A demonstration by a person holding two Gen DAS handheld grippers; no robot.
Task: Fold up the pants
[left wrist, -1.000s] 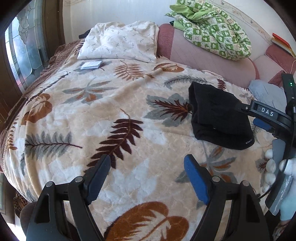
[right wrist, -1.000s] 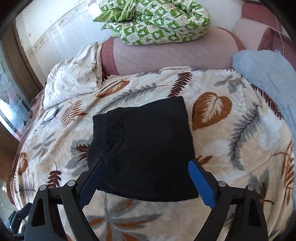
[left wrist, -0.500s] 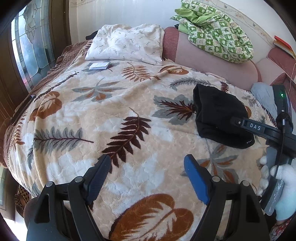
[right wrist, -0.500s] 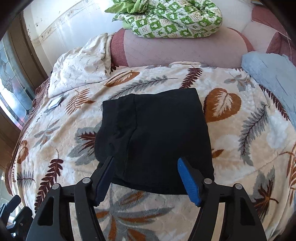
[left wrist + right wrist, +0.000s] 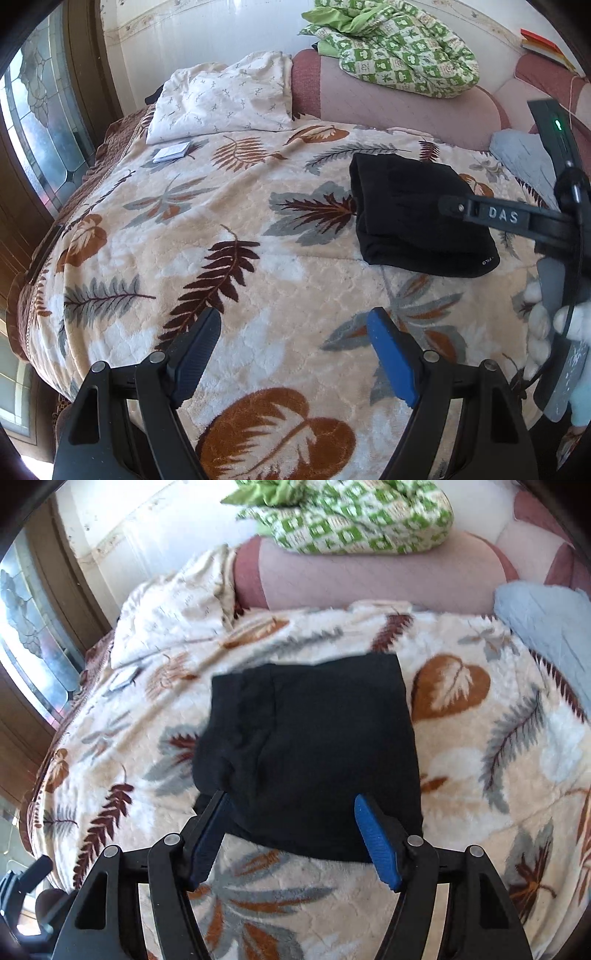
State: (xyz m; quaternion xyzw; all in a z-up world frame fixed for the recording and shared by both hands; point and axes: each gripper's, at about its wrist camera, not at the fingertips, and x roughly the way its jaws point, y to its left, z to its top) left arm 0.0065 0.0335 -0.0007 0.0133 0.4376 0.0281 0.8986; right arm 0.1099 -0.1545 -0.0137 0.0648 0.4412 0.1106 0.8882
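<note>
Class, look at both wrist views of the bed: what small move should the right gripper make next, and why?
Probably ease it back, clear of the black pants. They already lie as a compact folded bundle on the leaf blanket, and the right gripper, whose jaws have just been closing, holds nothing. The left gripper is open over bare blanket.

The pants (image 5: 314,746) are a matt black knit cloth, soft and slightly fuzzy, with a small pale print at one corner. They lie on a plush fleece blanket (image 5: 258,295) whose quilted pile looks thick and softly shiny. The pillow (image 5: 221,99) wears thin, crumpled cotton with a fine sprig print. The headboard (image 5: 388,99) is covered in a pink woven fabric, finely textured and matt. The green checked quilt (image 5: 399,48) is smooth printed cloth. The left gripper (image 5: 295,354) has matt black plastic arms, small metal pins and ribbed blue rubbery pads (image 5: 391,362). The window (image 5: 40,122) is patterned glass, leaded and glossy.
</note>
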